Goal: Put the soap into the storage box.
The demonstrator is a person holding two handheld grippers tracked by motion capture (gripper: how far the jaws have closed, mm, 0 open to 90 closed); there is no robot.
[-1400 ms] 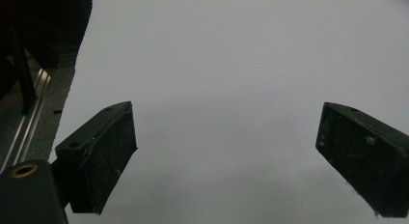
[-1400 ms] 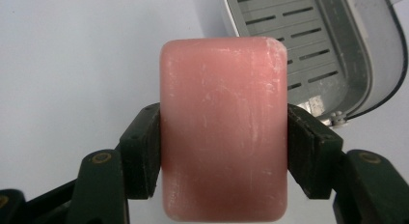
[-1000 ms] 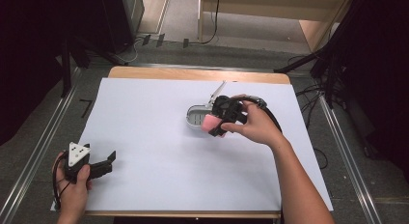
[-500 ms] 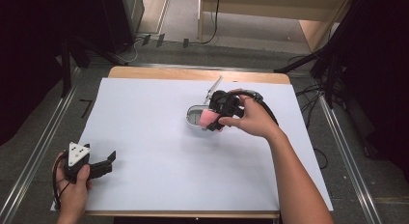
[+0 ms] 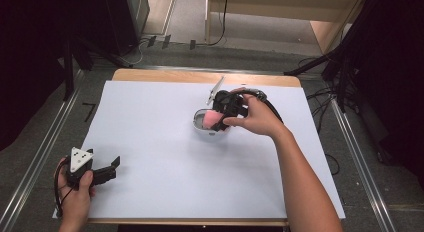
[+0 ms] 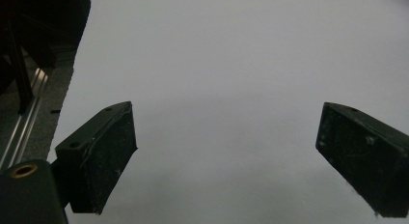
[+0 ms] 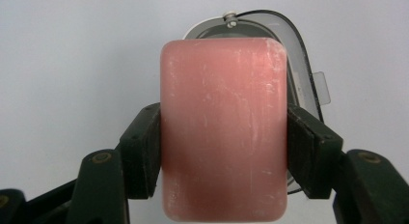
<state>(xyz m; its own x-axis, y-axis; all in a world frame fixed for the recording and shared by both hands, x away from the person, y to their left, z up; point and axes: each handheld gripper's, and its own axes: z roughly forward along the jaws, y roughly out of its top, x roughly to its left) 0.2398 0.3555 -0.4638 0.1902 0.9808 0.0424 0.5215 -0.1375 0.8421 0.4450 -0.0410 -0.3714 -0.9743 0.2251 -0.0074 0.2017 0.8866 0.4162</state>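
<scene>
Right hand-held gripper [image 5: 218, 121] clamped on a pink rectangular bar of soap [image 5: 212, 118], pads pressing both long sides; bar held over a small oval soap case of clear and white plastic [image 5: 200, 128], which sits at about 1 o'clock from the centre of the white-covered tabletop [image 5: 150, 142]; its hinged lid [image 5: 216, 90] stands open toward 12 o'clock.

Left hand-held gripper [image 5: 107, 171] parked at 8 o'clock near the tabletop's edge, jaws spread wide with nothing between them; well apart from the case.

Handling, as judged: bar looks stiff and light, surface scuffed but probably slick, so it could slip under a firm squeeze; the grip across the narrow width at mid-length seems the sound place, pads flat on the long sides; the case looks thin and light, likely to skid if nudged.

Views: the right gripper view gives the grip itself, soap [image 7: 223, 127] seated between the pads, the case rim [image 7: 294, 45] behind it; the high view gives the placing on the tabletop and the raised lid; the left gripper view shows bare white surface [image 6: 217, 64] between its wide jaws.
</scene>
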